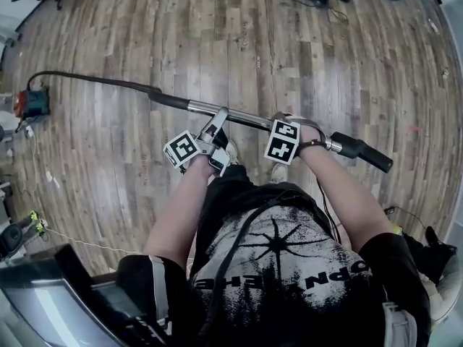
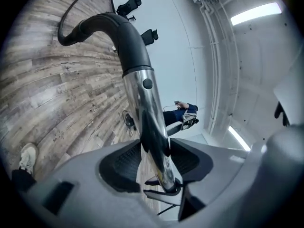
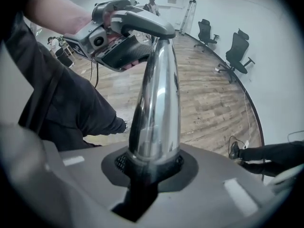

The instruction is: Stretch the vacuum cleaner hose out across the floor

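Holds the chrome wand (image 3: 154,94) firmly in the right gripper (image 3: 152,167), jaws pressed onto the metal, at the near right. Straddles the same wand just to the left with the left gripper (image 2: 154,165), jaws parted and pads clear of it (no grip there). Beyond, trails the black hose (image 1: 94,79) leftwards across the floor (image 1: 145,35) in a shallow curve to the vacuum cleaner (image 1: 30,101) at far left. Looks mostly laid out already, probably with some slack left to pull. Cannot trace the hose's join to the vacuum cleaner: too small there.
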Motion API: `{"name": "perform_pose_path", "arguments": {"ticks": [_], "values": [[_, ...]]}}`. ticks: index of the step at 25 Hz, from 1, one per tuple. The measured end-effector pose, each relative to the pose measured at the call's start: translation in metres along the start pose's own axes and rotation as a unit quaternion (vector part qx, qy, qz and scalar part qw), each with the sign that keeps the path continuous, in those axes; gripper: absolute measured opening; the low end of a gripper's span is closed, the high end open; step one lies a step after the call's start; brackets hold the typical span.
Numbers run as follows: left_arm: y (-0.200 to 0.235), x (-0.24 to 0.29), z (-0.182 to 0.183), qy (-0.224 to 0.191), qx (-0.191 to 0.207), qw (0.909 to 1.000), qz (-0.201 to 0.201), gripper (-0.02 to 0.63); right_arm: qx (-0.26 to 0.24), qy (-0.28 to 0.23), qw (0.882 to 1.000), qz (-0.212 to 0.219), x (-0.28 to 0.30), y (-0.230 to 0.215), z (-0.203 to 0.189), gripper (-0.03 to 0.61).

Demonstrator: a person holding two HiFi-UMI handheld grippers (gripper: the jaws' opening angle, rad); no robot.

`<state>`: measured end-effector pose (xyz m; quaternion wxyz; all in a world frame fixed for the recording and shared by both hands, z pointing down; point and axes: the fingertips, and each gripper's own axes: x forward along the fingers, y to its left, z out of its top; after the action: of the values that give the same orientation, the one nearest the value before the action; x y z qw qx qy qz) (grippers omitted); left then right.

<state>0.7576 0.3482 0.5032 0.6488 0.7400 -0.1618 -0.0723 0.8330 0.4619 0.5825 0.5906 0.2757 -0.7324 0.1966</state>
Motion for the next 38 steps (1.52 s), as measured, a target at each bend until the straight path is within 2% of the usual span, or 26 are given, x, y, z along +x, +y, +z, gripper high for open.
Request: {"name": "perform_pose_path", "arguments": {"ticks": [2,4,5,6,7,9,13,15,18,20,23,25,26,27,30,31,34,38], "values": [[0.01,-0.006,-0.009,0.024,0.013,0.9995,0.017,0.184,-0.007,0.006,1.0,-0.005,0.005,-0.004,-0.005,0.086],[0.023,-0.012,-0.016,0.057,0.057,0.9958,0.044,0.153,-0.007,0.009,1.0,-0.003,0.013,-0.009,-0.01,0.086],[0.027,-0.015,-0.02,0.074,0.087,0.9923,0.048,0.11,-0.007,0.01,1.0,-0.002,0.018,-0.011,-0.012,0.086],[0.028,-0.015,-0.025,0.09,0.114,0.9886,0.041,0.032,-0.007,0.01,1.0,-0.002,0.024,-0.013,-0.015,0.086],[0.028,-0.016,-0.031,0.106,0.138,0.9842,0.032,0.002,-0.008,0.011,1.0,-0.001,0.03,-0.014,-0.018,0.086],[0.031,-0.018,-0.044,0.148,0.18,0.9723,0.019,0.0,-0.011,0.012,1.0,0.001,0.044,-0.017,-0.026,0.084],[0.048,-0.018,-0.06,0.212,0.263,0.941,0.022,0.0,-0.004,0.016,1.0,0.01,0.078,-0.021,-0.05,0.084],[0.058,-0.014,-0.065,0.221,0.293,0.9299,0.028,0.0,-0.004,0.018,1.0,0.007,0.095,-0.026,-0.065,0.084],[0.074,0.0,-0.069,0.222,0.324,0.9195,0.023,0.0,-0.016,0.016,1.0,-0.01,0.126,-0.045,-0.082,0.084],[0.086,0.014,-0.079,0.234,0.34,0.9106,0.003,0.0,-0.026,0.015,0.999,-0.024,0.152,-0.059,-0.096,0.084],[0.104,0.035,-0.107,0.265,0.366,0.8907,-0.053,0.0,-0.038,0.013,0.998,-0.04,0.2,-0.077,-0.121,0.084],[0.122,0.054,-0.123,0.262,0.388,0.8805,-0.077,0.0,-0.041,0.012,0.998,-0.046,0.237,-0.087,-0.141,0.084],[0.133,0.065,-0.128,0.253,0.395,0.8793,-0.084,0.0,-0.04,0.012,0.998,-0.049,0.256,-0.09,-0.151,0.084],[0.144,0.075,-0.132,0.242,0.394,0.8819,-0.092,0.0,-0.037,0.011,0.998,-0.049,0.276,-0.091,-0.161,0.083],[0.175,0.101,-0.131,0.209,0.37,0.8968,-0.123,0.0,-0.03,0.007,0.998,-0.047,0.341,-0.089,-0.187,0.083],[0.188,0.109,-0.132,0.207,0.37,0.8969,-0.128,0.0,-0.03,0.008,0.998,-0.048,0.362,-0.09,-0.197,0.082],[0.232,0.129,-0.137,0.214,0.384,0.889,-0.129,0.0,-0.019,0.002,0.998,-0.052,0.423,-0.092,-0.226,0.077],[0.272,0.142,-0.144,0.215,0.402,0.8841,-0.103,0.0,0.004,-0.012,0.998,-0.057,0.491,-0.095,-0.259,0.064]]}}
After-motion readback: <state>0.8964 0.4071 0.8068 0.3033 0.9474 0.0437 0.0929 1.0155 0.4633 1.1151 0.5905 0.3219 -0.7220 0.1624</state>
